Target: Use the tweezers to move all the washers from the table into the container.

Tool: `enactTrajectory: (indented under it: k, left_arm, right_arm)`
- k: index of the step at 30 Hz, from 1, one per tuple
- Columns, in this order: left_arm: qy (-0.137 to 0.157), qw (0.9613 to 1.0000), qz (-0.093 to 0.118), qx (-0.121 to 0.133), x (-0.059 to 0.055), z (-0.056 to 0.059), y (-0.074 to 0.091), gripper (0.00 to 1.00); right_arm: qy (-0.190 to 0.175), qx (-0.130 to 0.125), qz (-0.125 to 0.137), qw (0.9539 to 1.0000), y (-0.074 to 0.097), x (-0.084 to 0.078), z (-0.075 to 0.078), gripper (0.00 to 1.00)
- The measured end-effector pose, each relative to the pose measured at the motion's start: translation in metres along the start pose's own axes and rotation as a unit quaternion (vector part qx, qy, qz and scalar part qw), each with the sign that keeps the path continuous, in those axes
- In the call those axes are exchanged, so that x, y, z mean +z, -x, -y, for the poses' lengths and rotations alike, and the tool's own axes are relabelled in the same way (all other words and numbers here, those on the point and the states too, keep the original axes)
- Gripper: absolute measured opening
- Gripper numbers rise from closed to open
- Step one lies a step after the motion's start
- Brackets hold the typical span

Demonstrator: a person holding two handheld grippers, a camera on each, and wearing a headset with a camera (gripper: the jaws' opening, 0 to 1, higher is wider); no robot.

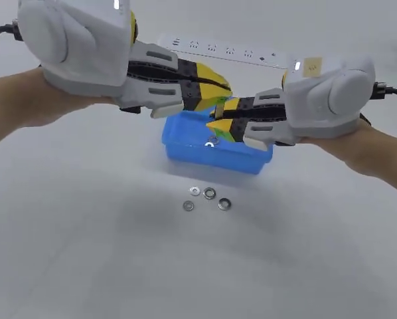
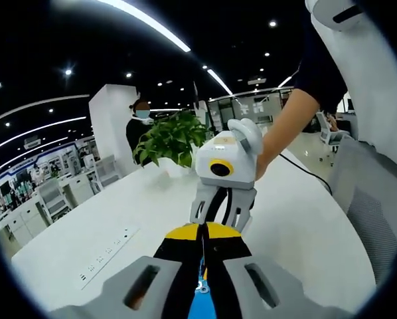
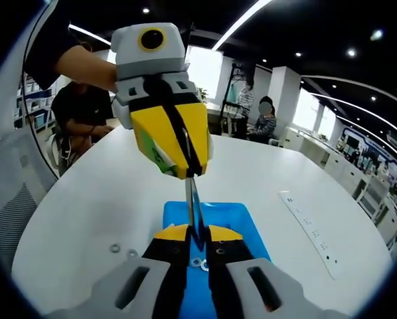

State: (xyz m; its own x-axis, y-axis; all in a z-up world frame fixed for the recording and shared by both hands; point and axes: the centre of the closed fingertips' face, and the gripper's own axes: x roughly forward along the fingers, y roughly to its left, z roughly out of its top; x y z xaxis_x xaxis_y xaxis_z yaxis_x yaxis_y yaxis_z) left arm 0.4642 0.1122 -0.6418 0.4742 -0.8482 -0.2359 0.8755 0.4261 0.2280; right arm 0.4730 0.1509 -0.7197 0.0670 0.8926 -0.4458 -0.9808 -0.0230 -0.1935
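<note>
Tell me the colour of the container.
The container is blue; the head view shows it best.

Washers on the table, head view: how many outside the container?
4, clustered on the near side of the blue container: back-left washer, back-right, front-left, front-right. Others may lie hidden.

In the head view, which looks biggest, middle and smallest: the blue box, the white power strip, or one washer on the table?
1. Blue box, though it is partly hidden.
2. Power strip: long but thin, and farther away, so first place is unsure.
3. Washer, tiny.
</note>
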Motion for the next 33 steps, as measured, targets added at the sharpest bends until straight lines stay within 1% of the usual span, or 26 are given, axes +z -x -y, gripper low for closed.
enactTrajectory:
  k: [1,3,6,7,9,11,13,14,16,18,19,21,23,25,27,31,32,33]
  left_arm:
    - [-0.006,1.0000,-0.001,0.005,0.002,0.000,-0.001,0.04]
    - [-0.005,1.0000,-0.001,0.008,0.003,0.000,-0.001,0.04]
    - [-0.009,0.9999,-0.003,0.010,0.003,-0.001,0.001,0.04]
    - [-0.014,0.9998,-0.001,0.012,0.004,-0.001,0.001,0.04]
    - [-0.005,0.9998,0.008,0.016,0.009,0.000,0.001,0.04]
    - [-0.007,0.9998,0.005,0.019,0.011,0.001,0.000,0.04]
    - [-0.007,0.9997,0.001,0.024,0.010,0.000,0.001,0.04]
    - [-0.002,0.9996,0.006,0.027,0.013,-0.001,0.002,0.04]
    - [0.014,0.9988,0.030,0.035,0.023,-0.004,0.004,0.04]
    - [0.009,0.9986,0.031,0.041,0.029,-0.005,0.005,0.04]
    - [0.009,0.9986,0.031,0.042,0.030,-0.005,0.006,0.04]
    - [0.009,0.9985,0.034,0.042,0.034,-0.004,0.007,0.04]
    - [0.006,0.9987,0.032,0.039,0.036,0.000,0.008,0.04]
    - [0.004,0.9989,0.029,0.038,0.037,0.005,0.011,0.04]
    - [0.002,0.9991,0.026,0.034,0.037,0.012,0.015,0.04]
    - [-0.001,0.9994,0.017,0.029,0.034,0.025,0.022,0.04]
    - [-0.001,0.9995,0.014,0.029,0.033,0.028,0.023,0.04]
    - [-0.001,0.9995,0.011,0.030,0.032,0.032,0.026,0.04]
  right_arm:
    - [0.000,-0.003,-0.001,1.0000,0.000,0.000,0.001,0.10]
    - [-0.007,-0.006,0.000,1.0000,0.000,0.001,0.002,0.11]
    - [-0.004,-0.011,-0.002,0.9999,0.000,0.002,0.002,0.12]
    - [-0.006,-0.010,-0.001,0.9999,0.001,0.003,0.002,0.13]
    - [-0.010,-0.011,-0.002,0.9999,0.001,0.002,0.002,0.14]
    - [-0.009,-0.015,-0.007,0.9998,0.003,0.000,0.004,0.17]
    - [-0.009,-0.015,-0.008,0.9998,0.004,-0.001,0.003,0.19]
    - [-0.009,-0.015,-0.010,0.9998,0.005,-0.002,0.002,0.19]
    - [-0.004,-0.023,-0.017,0.9996,0.008,-0.005,0.002,0.24]
    - [0.006,-0.037,-0.022,0.9991,0.013,-0.007,0.004,0.26]
    - [0.005,-0.040,-0.022,0.9989,0.016,-0.007,0.004,0.27]
    - [0.001,-0.056,-0.020,0.9982,0.023,-0.007,0.007,0.31]
    - [0.002,-0.071,-0.023,0.9972,0.032,-0.009,0.008,0.34]
    - [0.010,-0.089,-0.036,0.9953,0.043,-0.014,0.009,0.36]
    - [0.016,-0.105,-0.042,0.9935,0.054,-0.017,0.006,0.39]
    - [-0.009,-0.127,-0.036,0.9912,0.075,-0.023,-0.003,0.45]
    - [-0.013,-0.129,-0.033,0.9909,0.079,-0.024,-0.006,0.47]
    - [-0.026,-0.130,-0.031,0.9907,0.083,-0.027,-0.011,0.49]
